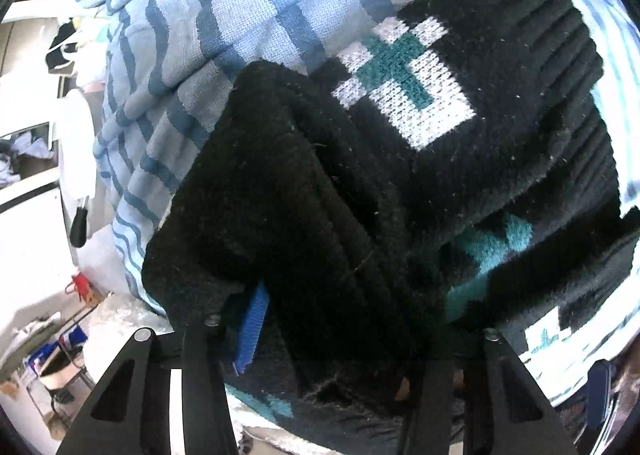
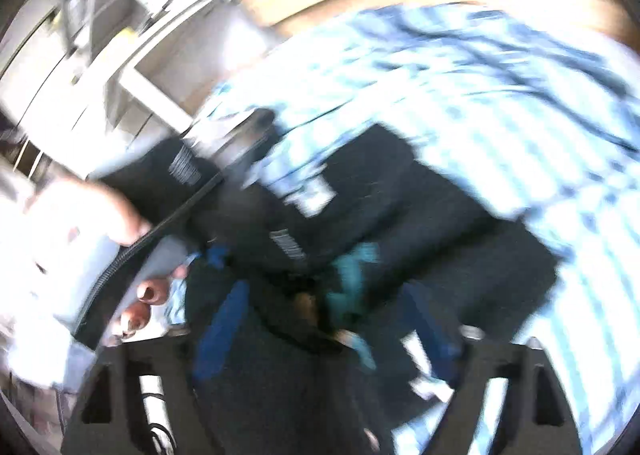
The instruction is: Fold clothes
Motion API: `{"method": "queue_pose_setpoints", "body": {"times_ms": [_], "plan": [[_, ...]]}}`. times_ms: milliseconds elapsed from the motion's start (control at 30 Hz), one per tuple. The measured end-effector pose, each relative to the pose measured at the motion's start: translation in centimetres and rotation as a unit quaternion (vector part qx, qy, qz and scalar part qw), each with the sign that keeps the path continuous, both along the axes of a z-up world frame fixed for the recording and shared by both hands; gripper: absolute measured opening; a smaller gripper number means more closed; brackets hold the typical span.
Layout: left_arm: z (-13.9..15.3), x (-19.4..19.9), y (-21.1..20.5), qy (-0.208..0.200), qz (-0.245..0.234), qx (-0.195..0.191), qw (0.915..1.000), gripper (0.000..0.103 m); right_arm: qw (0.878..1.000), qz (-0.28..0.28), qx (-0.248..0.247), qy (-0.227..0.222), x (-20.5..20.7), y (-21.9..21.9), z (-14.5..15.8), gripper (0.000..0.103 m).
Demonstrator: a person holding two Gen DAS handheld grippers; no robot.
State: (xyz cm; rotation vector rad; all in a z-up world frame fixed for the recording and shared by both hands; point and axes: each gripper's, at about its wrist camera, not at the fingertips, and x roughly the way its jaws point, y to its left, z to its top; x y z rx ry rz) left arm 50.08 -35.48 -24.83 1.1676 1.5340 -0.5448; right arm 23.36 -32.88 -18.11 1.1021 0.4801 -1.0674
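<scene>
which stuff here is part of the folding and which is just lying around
Job:
black knit sweater
left gripper, with sweater between its fingers
right gripper

Lying about:
blue checked cloth under the sweater
white shelves
clutter on the floor

You are looking at a black knit sweater (image 1: 304, 215) with a white block pattern crossed by teal lines (image 1: 404, 83). It lies bunched and partly folded, thick rolls of fabric overlapping one another, with a ribbed hem or cuff (image 1: 560, 39) curving along its upper right edge. More teal patterning (image 1: 496, 243) shows in a gap between folds lower right. The sweater rests on a light blue checked cloth (image 1: 224, 15) with darker blue stripes, itself rumpled beneath and around it. In your right wrist view the sweater (image 2: 420, 215) is blurred, a dark mass on the same checked cloth (image 2: 500, 95).
</scene>
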Motion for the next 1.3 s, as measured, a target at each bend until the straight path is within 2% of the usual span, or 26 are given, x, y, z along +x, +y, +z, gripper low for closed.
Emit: {"method": "queue_pose_setpoints", "body": {"times_ms": [33,133,200,300,333,500,567,633,700,733,767,800,900,933,1067,1167,1233,1300], "plan": [[0.1,0.0,0.2,0.001,-0.004,-0.002,1.0,0.049,1.0,-0.013,0.012,-0.002,-0.5,0.5,0.0,0.092],[0.3,-0.1,0.6,0.0,-0.017,-0.008,0.9998,0.049,0.996,-0.022,0.059,-0.061,-2.8,2.6,-2.2,0.092],[0.3,0.0,0.7,-0.001,-0.019,-0.009,0.9998,0.049,0.992,-0.009,0.084,-0.097,-2.3,3.0,-4.1,0.092],[0.5,0.3,0.9,0.004,-0.017,-0.01,0.9998,0.049,0.986,0.022,0.104,-0.129,-1.5,2.8,-5.2,0.092],[0.5,0.4,1.0,0.005,-0.018,-0.011,0.9998,0.049,0.985,0.033,0.108,-0.131,-1.1,2.3,-5.4,0.092],[0.9,0.9,1.5,0.011,-0.019,-0.016,0.9996,0.049,0.984,0.083,0.145,-0.053,2.6,1.7,-5.9,0.094],[1.1,1.0,1.7,0.012,-0.019,-0.022,0.9995,0.049,0.984,0.085,0.15,-0.053,3.0,1.5,-6.2,0.099],[1.4,1.0,2.1,0.009,-0.02,-0.031,0.9993,0.049,0.983,0.08,0.153,-0.059,3.0,1.6,-6.4,0.097],[1.9,0.7,2.6,0.001,-0.026,-0.046,0.9986,0.048,0.983,0.079,0.155,-0.055,3.3,2.0,-6.0,0.077],[2.2,0.5,2.9,-0.004,-0.029,-0.056,0.998,0.047,0.982,0.075,0.156,-0.074,3.4,2.4,-5.7,0.047],[2.7,0.3,3.4,-0.007,-0.033,-0.067,0.9972,0.045,0.982,0.066,0.159,-0.081,3.6,2.8,-5.4,0.04],[3.1,0.1,3.9,-0.01,-0.037,-0.079,0.9961,0.044,0.982,0.057,0.162,-0.085,3.9,3.2,-5.1,0.036],[4.9,0.3,5.1,-0.008,-0.028,-0.107,0.9938,0.039,0.987,0.071,0.142,-0.032,5.7,4.2,-3.3,0.03],[5.6,0.6,5.5,-0.005,-0.022,-0.115,0.9931,0.038,0.987,0.076,0.14,-0.028,5.9,4.2,-2.8,0.029],[8.7,2.0,5.4,0.014,0.003,-0.142,0.9897,0.037,0.986,0.064,0.141,-0.054,4.7,3.6,-1.0,0.028],[11.0,1.8,3.4,0.032,0.015,-0.17,0.9848,0.037,0.99,0.051,0.117,-0.064,3.4,3.1,1.5,0.028],[11.5,-1.5,0.4,0.041,0.017,-0.187,0.9813,0.037,0.992,0.042,0.104,-0.059,2.4,2.6,2.9,0.028],[11.7,-2.3,-1.5,0.047,0.011,-0.2,0.9787,0.037,0.994,0.032,0.091,-0.054,1.2,2.0,4.3,0.028]]}}
